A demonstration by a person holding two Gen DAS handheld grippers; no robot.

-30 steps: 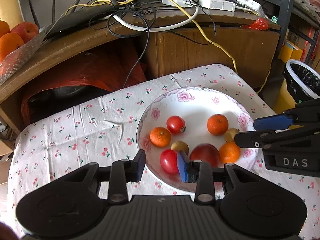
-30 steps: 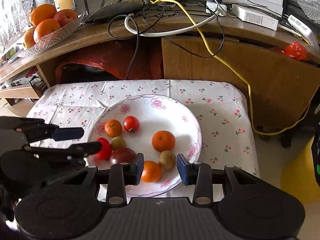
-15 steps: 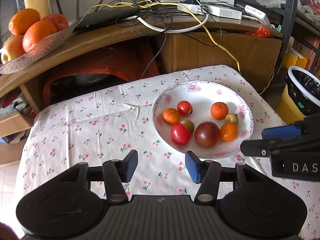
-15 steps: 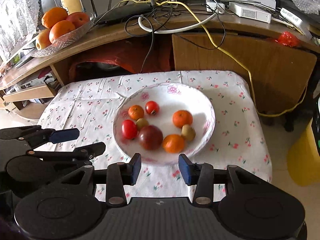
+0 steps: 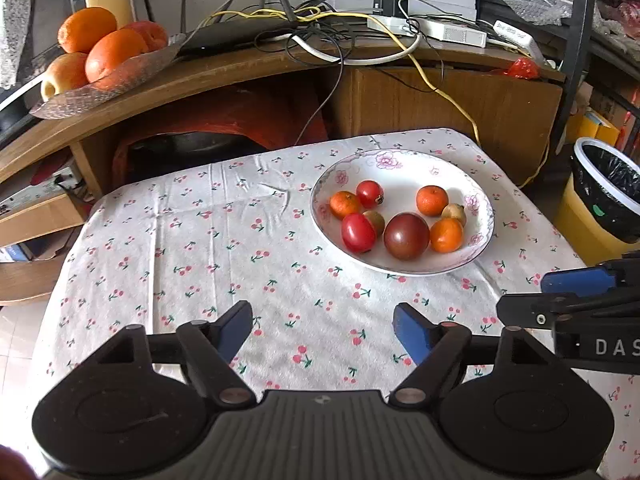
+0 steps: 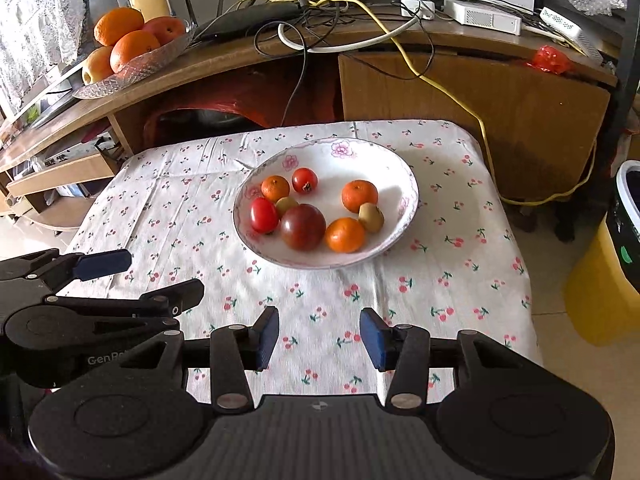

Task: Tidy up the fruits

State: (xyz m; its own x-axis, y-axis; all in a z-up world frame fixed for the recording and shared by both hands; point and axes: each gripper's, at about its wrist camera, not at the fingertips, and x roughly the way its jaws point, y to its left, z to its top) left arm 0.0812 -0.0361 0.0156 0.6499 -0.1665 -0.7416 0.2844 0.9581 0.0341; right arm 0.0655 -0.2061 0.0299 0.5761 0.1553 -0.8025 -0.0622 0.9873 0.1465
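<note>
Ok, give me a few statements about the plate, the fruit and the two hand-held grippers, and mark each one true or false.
1. The left hand-held gripper is open and holds nothing. True.
2. The floral plate holds three small oranges. True.
3. The right hand-held gripper is shut on a tomato. False: it is open and empty, over the tablecloth short of the plate.
4. The big dark tomato lies on the cloth beside the plate. False: it sits in the plate.
5. A glass dish of oranges stands on the wooden shelf behind the table. True.
</note>
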